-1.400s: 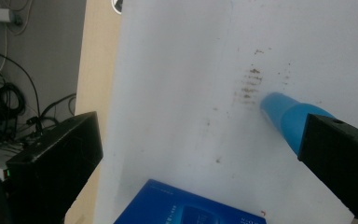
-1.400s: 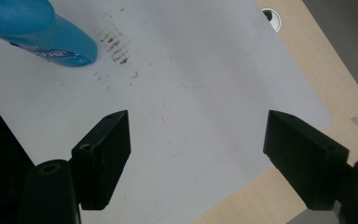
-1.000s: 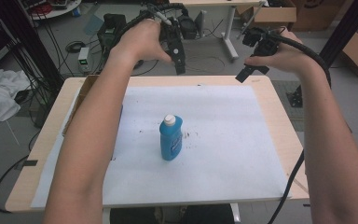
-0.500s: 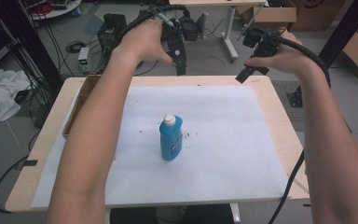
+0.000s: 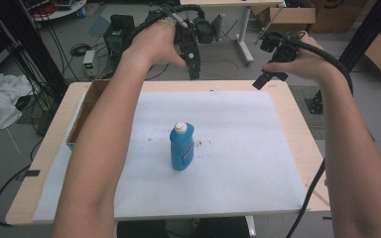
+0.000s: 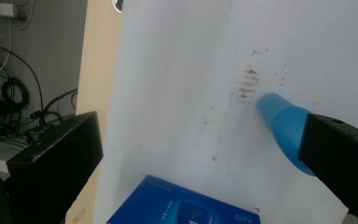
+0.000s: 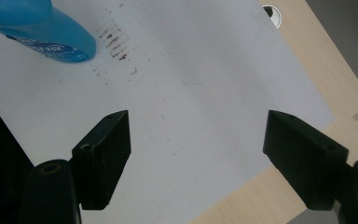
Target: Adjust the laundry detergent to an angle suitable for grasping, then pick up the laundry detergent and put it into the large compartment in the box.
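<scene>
A blue bottle (image 5: 182, 147) with a white cap stands upright near the middle of a white sheet (image 5: 238, 148) on the wooden table (image 5: 297, 124). My left gripper (image 5: 193, 69) hangs open above the table's far edge, well clear of the bottle. My right gripper (image 5: 264, 80) is also open, held in the air over the far right corner. In the left gripper view the wide jaws (image 6: 200, 140) frame the sheet, and the right jaw partly hides the bottle (image 6: 279, 128). A flat dark-blue printed pack (image 6: 186, 207) lies at the bottom edge. The right gripper (image 7: 196, 126) looks down on bare sheet, with the bottle (image 7: 42, 28) at the top left.
Brown smudges (image 5: 202, 144) mark the sheet beside the bottle. An open cardboard box (image 5: 84, 109) sits at the table's left edge. Cables and equipment (image 5: 119, 29) crowd the floor beyond the table, and a white cloth (image 5: 0, 101) lies at the left.
</scene>
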Tool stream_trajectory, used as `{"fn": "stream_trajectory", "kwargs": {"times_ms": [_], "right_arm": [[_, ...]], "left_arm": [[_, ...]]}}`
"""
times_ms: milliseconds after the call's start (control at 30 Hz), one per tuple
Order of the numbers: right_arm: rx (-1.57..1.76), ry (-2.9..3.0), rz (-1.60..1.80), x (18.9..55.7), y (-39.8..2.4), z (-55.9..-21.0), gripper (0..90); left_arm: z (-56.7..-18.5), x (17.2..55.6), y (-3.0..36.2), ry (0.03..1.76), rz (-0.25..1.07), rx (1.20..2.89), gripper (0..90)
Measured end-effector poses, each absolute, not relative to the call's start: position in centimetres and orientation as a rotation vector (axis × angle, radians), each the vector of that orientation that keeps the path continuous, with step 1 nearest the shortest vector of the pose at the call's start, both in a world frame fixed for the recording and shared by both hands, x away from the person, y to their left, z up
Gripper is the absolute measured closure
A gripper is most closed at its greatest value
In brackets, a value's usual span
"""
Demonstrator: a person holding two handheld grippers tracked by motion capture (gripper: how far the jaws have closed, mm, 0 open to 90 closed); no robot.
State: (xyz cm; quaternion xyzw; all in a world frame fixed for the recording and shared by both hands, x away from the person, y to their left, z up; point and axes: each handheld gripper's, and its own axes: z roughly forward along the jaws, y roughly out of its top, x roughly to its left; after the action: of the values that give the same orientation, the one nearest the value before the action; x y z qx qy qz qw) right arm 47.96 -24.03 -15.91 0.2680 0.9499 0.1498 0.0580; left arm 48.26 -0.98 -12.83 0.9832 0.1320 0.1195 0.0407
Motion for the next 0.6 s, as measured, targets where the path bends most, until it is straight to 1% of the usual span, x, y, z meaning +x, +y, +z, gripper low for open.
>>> {"fn": "stream_trajectory", "kwargs": {"times_ms": [600], "right_arm": [[0.807, 2.887, 0.454, 47.77, -23.75, -16.16, 22.8]], "left_arm": [[-12.61, 47.49, -0.26, 0.445, 0.369, 3.029, 0.3]]}}
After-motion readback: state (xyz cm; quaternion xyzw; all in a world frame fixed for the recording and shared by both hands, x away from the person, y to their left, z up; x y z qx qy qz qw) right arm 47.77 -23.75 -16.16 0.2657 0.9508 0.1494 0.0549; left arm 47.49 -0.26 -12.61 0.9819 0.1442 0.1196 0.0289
